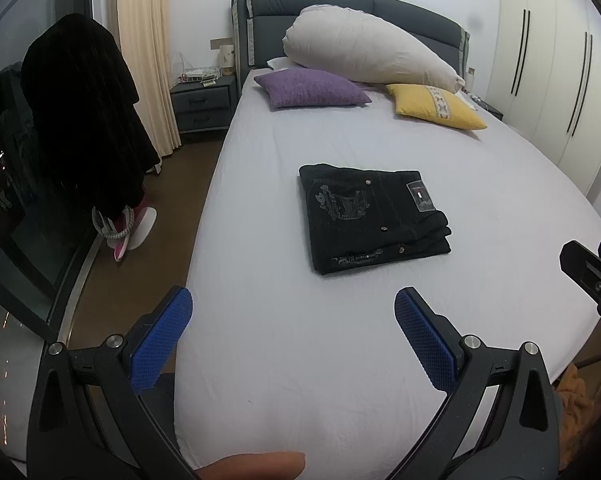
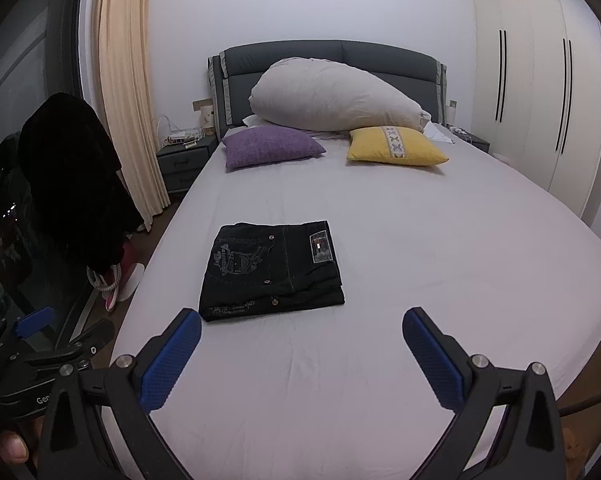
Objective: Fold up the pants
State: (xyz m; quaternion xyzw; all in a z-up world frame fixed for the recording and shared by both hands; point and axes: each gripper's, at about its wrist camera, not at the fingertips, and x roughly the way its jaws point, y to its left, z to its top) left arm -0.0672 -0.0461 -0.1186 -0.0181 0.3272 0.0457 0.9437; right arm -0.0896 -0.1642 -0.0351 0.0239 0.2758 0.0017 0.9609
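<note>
A bedroom, the bed (image 2: 380, 360) under a pale sheet. The pants (image 2: 272, 270) lie mid-bed, already a neat folded bundle; I judge nothing left. My left gripper (image 1: 294, 330) and right gripper (image 2: 302, 346) hang short of them, both spread apart, empty. One pair of pants, three pillows beyond.

Matt black denim pants (image 2: 272, 270) on smooth cloth sheet (image 2: 420, 260).

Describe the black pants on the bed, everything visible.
The black pants look like dark denim, folded into a compact, roughly rectangular stack. On top: pale embroidered crest, small metal rivets, and a rectangular patch near the waistband. Layered edges show along the near and right sides. They lie flat on the pale bed sheet, touched by neither gripper.
</note>
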